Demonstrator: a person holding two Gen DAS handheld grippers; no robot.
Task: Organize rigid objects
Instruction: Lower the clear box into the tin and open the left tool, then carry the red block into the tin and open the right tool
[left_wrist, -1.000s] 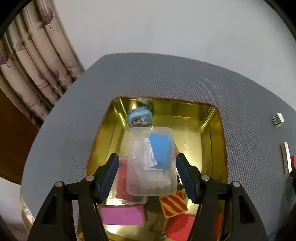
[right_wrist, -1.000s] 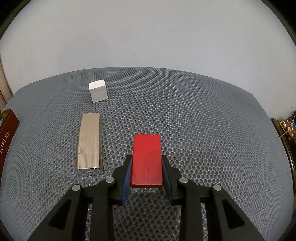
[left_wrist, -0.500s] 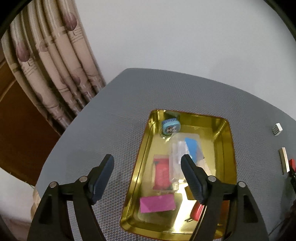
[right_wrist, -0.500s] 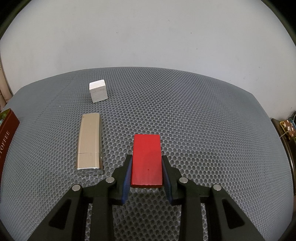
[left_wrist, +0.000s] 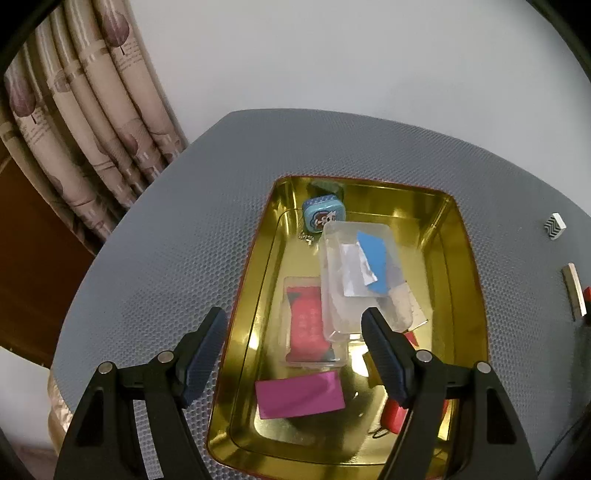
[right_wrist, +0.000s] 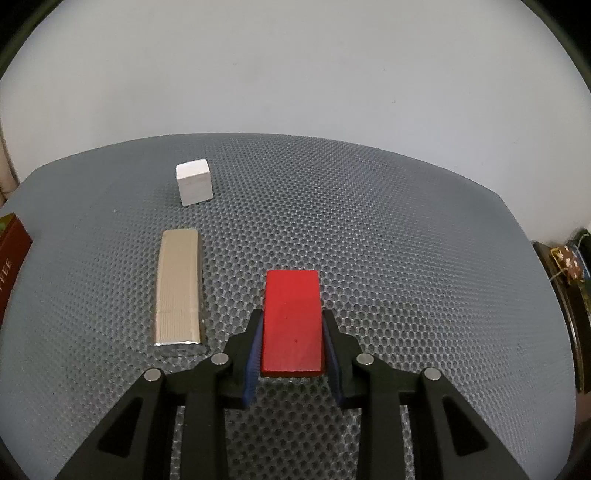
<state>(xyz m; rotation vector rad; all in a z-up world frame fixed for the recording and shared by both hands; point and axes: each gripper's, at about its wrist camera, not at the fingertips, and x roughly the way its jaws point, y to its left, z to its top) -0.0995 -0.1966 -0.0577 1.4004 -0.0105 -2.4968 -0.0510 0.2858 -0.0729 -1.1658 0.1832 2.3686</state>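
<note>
Already several items lie in the gold tray (left_wrist: 255, 280) beneath your spread, empty left gripper (left_wrist: 291, 354), while your right gripper (right_wrist: 291, 347) clamps the red block (right_wrist: 291, 321) outside it, beside the unsorted gold bar (right_wrist: 179, 291) and white cube (right_wrist: 194, 181).

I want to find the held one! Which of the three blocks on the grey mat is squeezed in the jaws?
The red block: the right gripper pinches its sides. The gold bar and white cube lie free.

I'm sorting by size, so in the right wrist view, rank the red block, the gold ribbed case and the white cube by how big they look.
1. Red block, nearest the camera, so its lead over the case is unsure.
2. Gold ribbed case.
3. White cube, farthest away.
</note>
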